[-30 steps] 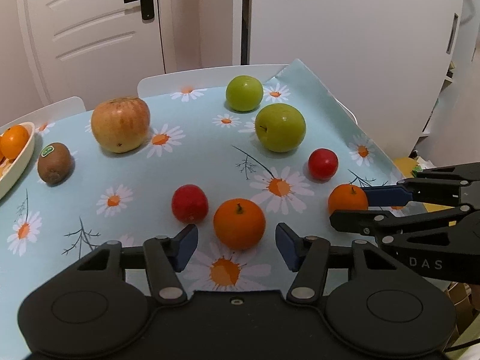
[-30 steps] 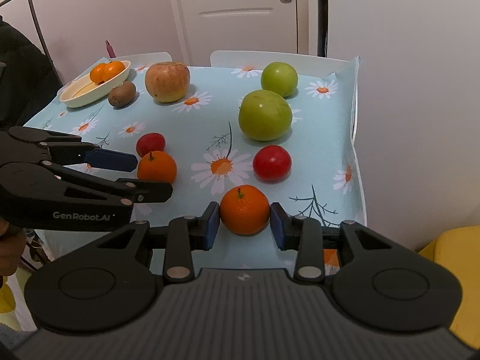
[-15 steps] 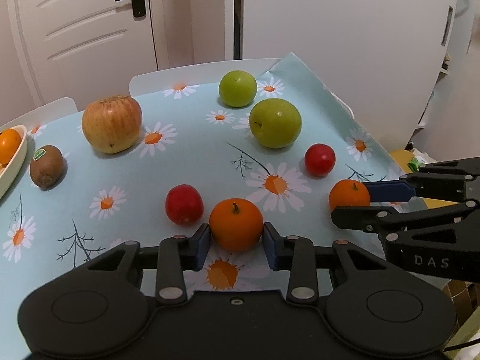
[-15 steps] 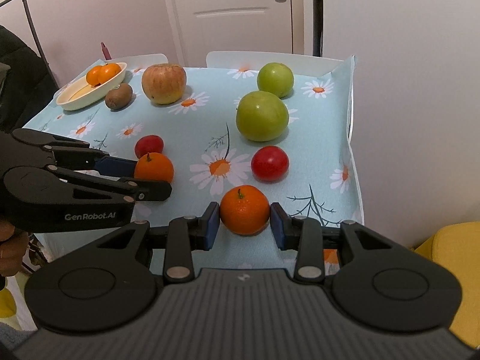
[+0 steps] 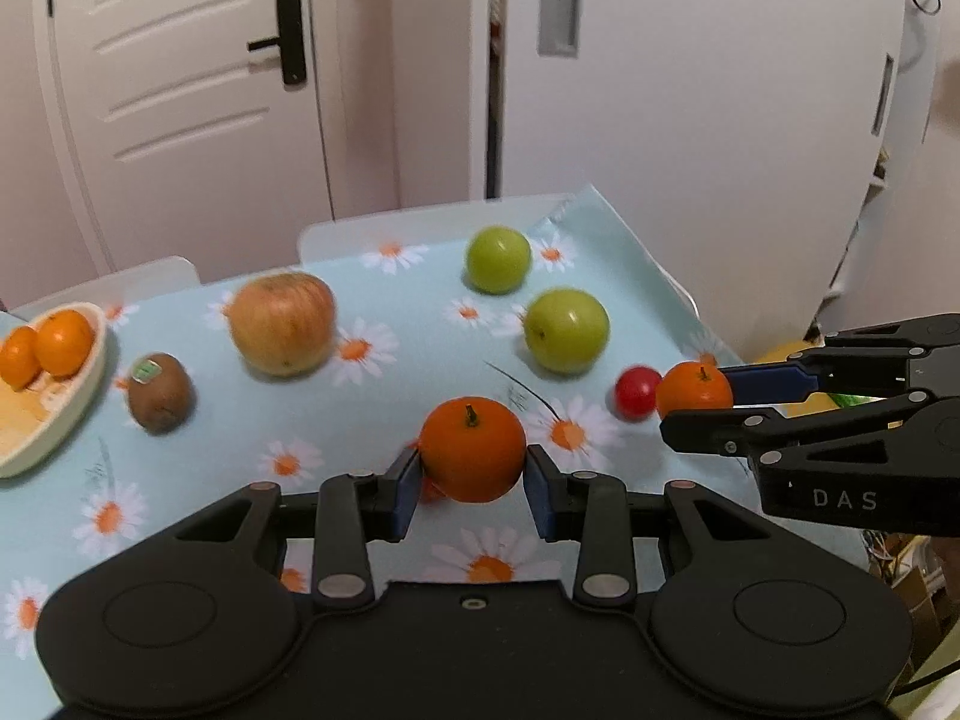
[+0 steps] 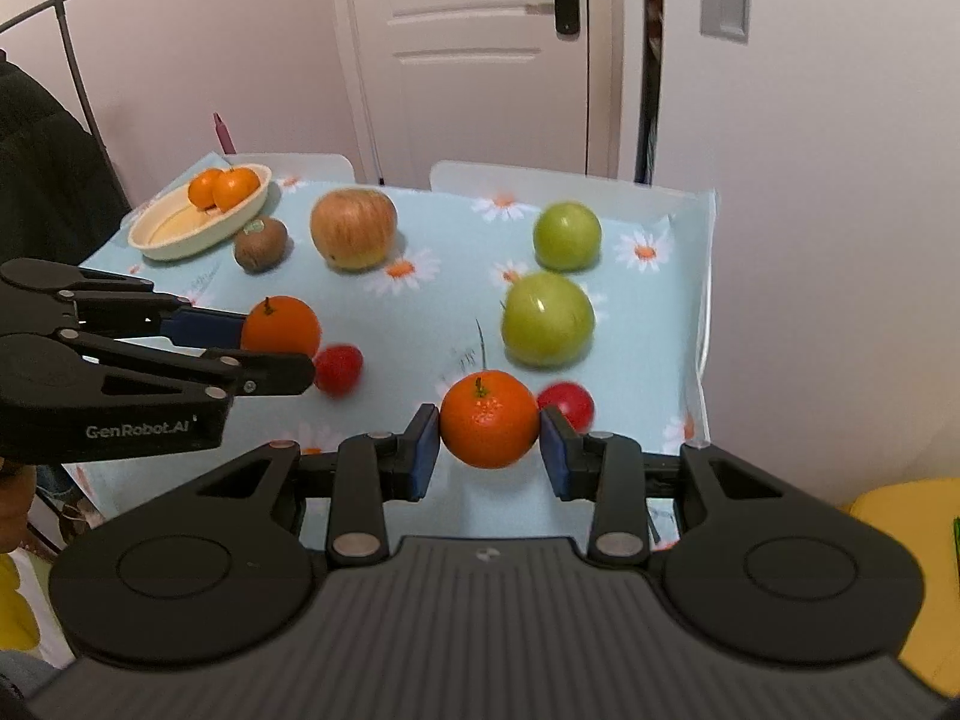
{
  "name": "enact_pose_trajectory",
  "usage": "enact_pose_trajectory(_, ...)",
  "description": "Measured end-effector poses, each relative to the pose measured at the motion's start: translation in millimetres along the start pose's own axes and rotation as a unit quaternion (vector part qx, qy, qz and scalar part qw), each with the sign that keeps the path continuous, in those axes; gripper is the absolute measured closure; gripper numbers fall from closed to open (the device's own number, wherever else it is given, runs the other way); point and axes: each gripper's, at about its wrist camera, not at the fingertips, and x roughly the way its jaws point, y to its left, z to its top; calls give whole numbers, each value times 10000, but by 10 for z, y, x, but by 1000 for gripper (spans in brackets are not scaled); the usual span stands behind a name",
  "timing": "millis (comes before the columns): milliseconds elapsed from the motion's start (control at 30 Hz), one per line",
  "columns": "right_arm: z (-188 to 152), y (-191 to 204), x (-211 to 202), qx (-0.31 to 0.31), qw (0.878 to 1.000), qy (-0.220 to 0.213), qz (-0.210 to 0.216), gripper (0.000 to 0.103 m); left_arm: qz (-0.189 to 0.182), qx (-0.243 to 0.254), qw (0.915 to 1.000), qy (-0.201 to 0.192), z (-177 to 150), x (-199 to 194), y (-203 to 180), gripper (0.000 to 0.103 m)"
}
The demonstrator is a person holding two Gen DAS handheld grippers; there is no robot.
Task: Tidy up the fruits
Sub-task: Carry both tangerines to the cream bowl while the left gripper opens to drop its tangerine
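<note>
Each gripper, left gripper [image 5: 472, 477] and right gripper [image 6: 489, 447], is clamping a round orange tangerine, two tangerines are already sitting in the cream oval dish [image 6: 180, 237], and apples, kiwi and red fruits are waiting on the bench [image 6: 432, 300].

Right gripper [image 5: 699, 408] — "DAS"; left gripper [image 6: 282, 348] — "GenRobot.AI".

Two round glossy orange tangerines with green stems are sitting upright – the left tangerine [image 5: 471, 449] and the right tangerine [image 6: 489, 420] – each gripped, raised above the daisy-print cloth.
</note>
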Motion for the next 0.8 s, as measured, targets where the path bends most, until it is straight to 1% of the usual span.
enact_pose_trajectory(167, 248, 199, -99, -119, 9998, -102, 77, 52, 162, -128, 9996, -174, 78, -252, 211, 63)
enact_pose_trajectory(400, 611, 621, -132, -345, 9985, -304, 305, 52, 465, -340, 9978, -335, 116, -560, 619, 63)
enact_pose_trajectory(600, 922, 1057, 23, -441, 9971, -348, 518, 52, 747, -572, 9945, -449, 149, -752, 1100, 63)
enact_pose_trajectory(800, 1239, 1536, 296, -496, 9954, -348, 740, 52, 1001, -741, 9911, -476, 186, -864, 1662, 63)
